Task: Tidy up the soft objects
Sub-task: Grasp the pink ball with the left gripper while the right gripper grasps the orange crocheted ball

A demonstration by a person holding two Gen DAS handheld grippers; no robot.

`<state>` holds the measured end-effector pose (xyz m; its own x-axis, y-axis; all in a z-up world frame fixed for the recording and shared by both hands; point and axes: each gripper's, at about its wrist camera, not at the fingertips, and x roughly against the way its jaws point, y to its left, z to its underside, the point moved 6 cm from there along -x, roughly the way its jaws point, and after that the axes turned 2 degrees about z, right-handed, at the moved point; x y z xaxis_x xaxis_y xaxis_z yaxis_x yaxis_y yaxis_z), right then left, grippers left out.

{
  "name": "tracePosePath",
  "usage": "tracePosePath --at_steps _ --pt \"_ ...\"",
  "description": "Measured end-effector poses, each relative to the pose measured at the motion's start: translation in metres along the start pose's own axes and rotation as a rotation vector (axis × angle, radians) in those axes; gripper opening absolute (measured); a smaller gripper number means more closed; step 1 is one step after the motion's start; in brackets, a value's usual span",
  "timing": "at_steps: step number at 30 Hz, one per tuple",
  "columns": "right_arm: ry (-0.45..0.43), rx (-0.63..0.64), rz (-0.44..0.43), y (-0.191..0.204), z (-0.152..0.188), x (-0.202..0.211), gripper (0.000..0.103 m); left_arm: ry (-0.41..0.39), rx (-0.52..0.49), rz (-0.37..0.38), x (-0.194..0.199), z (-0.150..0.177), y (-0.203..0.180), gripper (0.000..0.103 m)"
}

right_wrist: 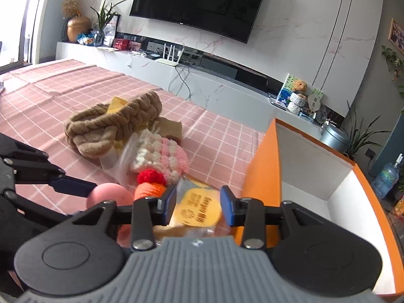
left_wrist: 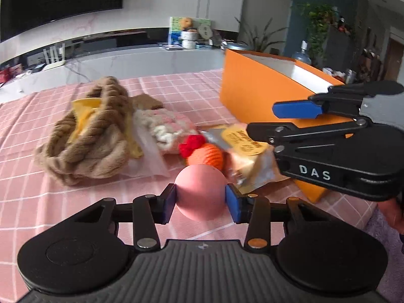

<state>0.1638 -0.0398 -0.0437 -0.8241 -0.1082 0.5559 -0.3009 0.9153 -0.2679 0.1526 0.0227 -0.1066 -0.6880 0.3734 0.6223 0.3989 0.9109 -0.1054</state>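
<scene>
step in hand: looked like the pick-up stage, both grippers down at the pile on the pink checked tablecloth [left_wrist: 63,202], nothing in the orange box [right_wrist: 262,176] as far as its visible part showed

left gripper [left_wrist: 200,199]: blue pads sat right against both sides of the pink ball [left_wrist: 199,192], so clamped on it; ball was at the near edge of the pile, low over the cloth, couldn't tell if it was off it

right gripper [right_wrist: 198,205]: fingers apart, straddling the yellow-labelled packet [right_wrist: 199,209]; pads didn't seem to press on it, though the crinkly wrapper made that hard to call

where the rest was: orange crochet piece with a red top [right_wrist: 150,185] just behind the ball, pink-and-white crochet thing in a clear bag [right_wrist: 161,156] behind that, braided brown headband [right_wrist: 111,128] furthest back, box just to the right of it all

next move, my guess: left lifts the ball and swings right over the box wall; right needs to close on the packet first

watch out: the two grippers were really near each other, so go one at a time
</scene>
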Motion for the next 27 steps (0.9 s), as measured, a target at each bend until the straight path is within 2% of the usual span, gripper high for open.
tracePosePath --at_steps 3,6,9,21,27 --pt "-0.007 0.012 -0.04 0.013 -0.003 -0.002 0.037 0.006 0.07 -0.042 0.013 0.001 0.022 0.048" --pt "0.023 0.012 -0.093 0.03 -0.001 -0.01 0.037 0.02 0.156 -0.087 0.018 0.006 0.046 0.048" --pt "0.071 -0.007 -0.122 0.039 0.003 -0.023 0.037 0.01 0.219 -0.064 0.021 0.008 0.056 0.048" --pt "0.154 -0.066 -0.135 0.041 0.007 -0.066 0.044 -0.02 0.26 -0.053 0.017 0.005 0.063 0.05" --pt "0.164 -0.045 -0.131 0.046 0.012 -0.077 0.04 -0.018 0.277 -0.046 0.012 0.003 0.066 0.052"
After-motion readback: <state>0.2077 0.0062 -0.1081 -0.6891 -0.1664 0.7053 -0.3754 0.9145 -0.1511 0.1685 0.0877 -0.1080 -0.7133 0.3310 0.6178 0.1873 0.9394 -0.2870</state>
